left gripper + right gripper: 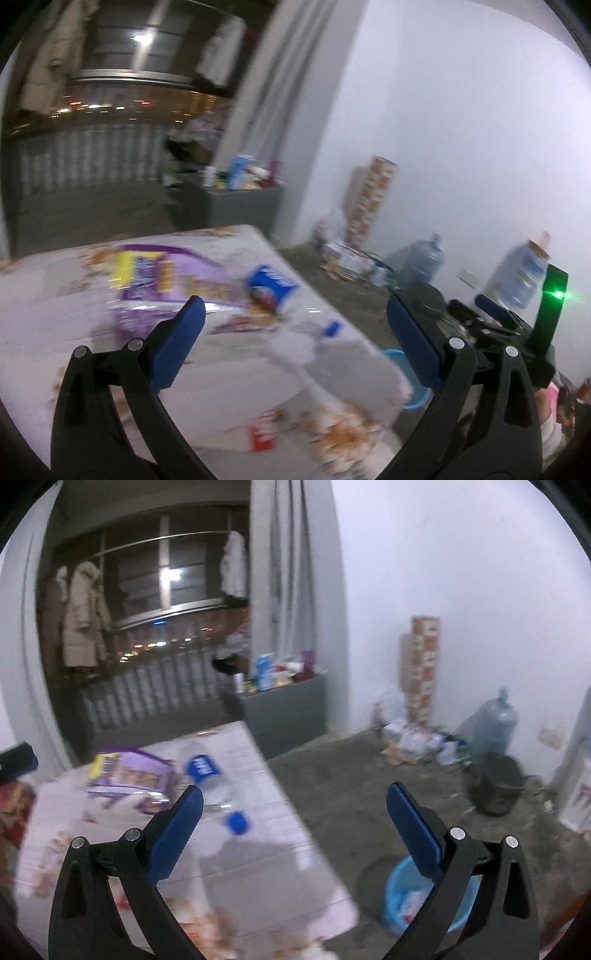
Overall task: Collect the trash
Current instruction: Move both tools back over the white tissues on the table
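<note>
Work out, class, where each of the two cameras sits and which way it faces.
Left wrist: sits on the left gripper, looking across the table toward the white wall; its open blue fingers show, plus the right gripper at right.
Right wrist: sits on the right gripper, facing the table edge and floor; its open fingers show.
Shared: purple package, clear bottle, blue basin, grey cabinet.

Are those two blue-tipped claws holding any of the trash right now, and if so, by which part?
Nothing is held. The left gripper and the right gripper both have their fingers spread wide with nothing between them; the clear bottle lies untouched on the table.
</note>
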`<state>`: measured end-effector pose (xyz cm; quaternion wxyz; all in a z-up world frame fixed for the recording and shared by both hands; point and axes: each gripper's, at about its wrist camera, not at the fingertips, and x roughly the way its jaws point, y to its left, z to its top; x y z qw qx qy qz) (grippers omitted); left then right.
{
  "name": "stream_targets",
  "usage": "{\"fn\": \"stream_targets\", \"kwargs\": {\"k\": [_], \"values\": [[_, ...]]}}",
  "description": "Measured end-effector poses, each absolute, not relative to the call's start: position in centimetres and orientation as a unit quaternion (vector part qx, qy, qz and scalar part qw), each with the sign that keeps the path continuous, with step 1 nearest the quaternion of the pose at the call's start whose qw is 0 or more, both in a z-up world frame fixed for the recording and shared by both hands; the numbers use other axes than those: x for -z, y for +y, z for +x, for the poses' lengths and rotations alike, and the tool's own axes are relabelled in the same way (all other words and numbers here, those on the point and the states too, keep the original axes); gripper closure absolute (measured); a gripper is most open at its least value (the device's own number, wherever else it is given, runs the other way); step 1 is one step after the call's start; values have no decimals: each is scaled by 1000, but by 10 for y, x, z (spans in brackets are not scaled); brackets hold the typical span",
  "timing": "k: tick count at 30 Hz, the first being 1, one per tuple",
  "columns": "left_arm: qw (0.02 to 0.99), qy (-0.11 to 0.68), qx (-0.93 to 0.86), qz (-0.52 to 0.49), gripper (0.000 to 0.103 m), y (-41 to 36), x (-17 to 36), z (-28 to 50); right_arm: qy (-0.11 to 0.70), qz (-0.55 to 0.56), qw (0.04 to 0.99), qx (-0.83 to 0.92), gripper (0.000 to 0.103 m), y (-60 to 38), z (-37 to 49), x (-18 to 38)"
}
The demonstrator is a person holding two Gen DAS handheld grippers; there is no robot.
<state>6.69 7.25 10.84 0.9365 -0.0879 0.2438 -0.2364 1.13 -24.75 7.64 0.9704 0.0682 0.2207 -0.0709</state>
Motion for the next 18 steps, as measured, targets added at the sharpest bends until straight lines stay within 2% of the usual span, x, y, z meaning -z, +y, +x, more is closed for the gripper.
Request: {"fn": "stream_targets", "kwargs": {"k": [4, 10, 18], "values": [[948, 244, 174, -103, 9, 128, -98, 59, 253, 111, 961, 13, 6, -231, 27, -67], [944, 264, 154, -121, 9, 166, -74, 56, 302, 144, 941, -54, 8, -198, 48, -48], [937, 279, 171, -122, 9, 173, -50, 63, 350, 161, 916, -108, 25, -165, 73, -31]]}}
